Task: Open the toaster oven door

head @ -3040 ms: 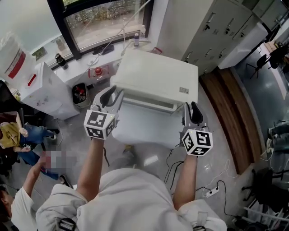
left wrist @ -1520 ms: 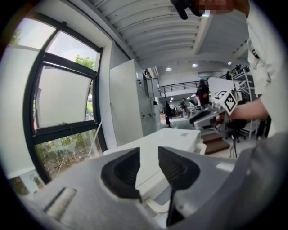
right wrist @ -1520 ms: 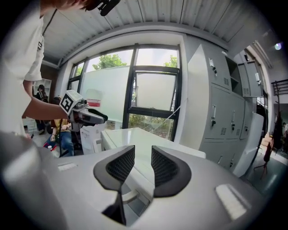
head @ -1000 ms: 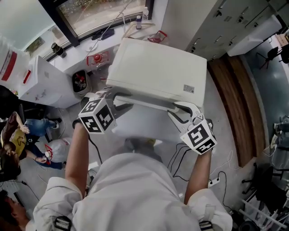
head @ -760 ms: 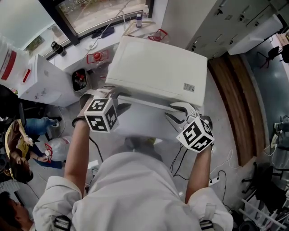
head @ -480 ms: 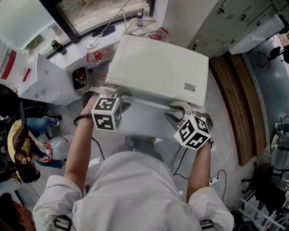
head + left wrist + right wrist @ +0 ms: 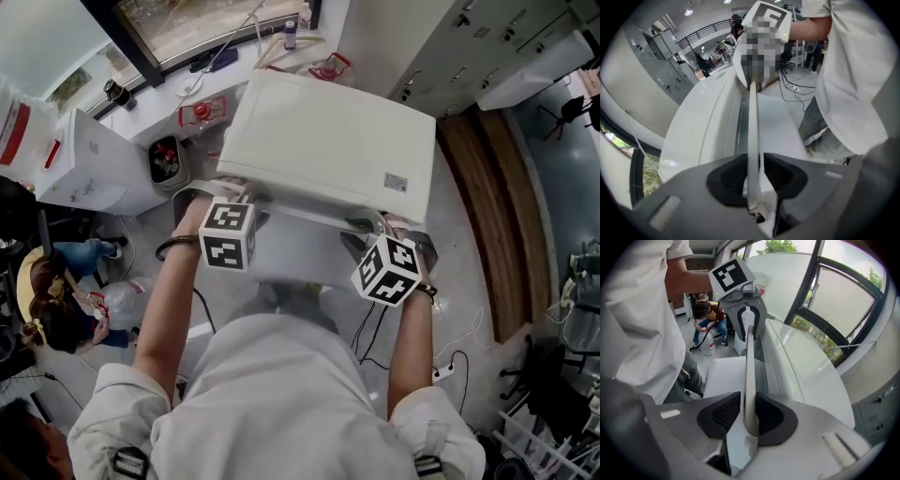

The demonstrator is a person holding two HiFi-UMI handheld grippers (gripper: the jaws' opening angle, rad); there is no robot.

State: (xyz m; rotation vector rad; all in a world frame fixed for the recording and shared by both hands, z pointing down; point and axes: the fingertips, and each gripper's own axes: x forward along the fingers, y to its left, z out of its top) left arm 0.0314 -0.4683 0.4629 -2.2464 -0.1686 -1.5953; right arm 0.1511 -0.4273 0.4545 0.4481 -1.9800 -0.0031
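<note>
Both tongs are clamping the handle, left tongs just tightening, right tongs, at opposite ends, presumably spreading the pull on the toaster oven door evenly.

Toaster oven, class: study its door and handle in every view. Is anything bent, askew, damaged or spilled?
Nothing stands out. The handle runs straight. The left tongs and right tongs clamp it towards opposite ends. The white oven shows no dents or spills.
</note>
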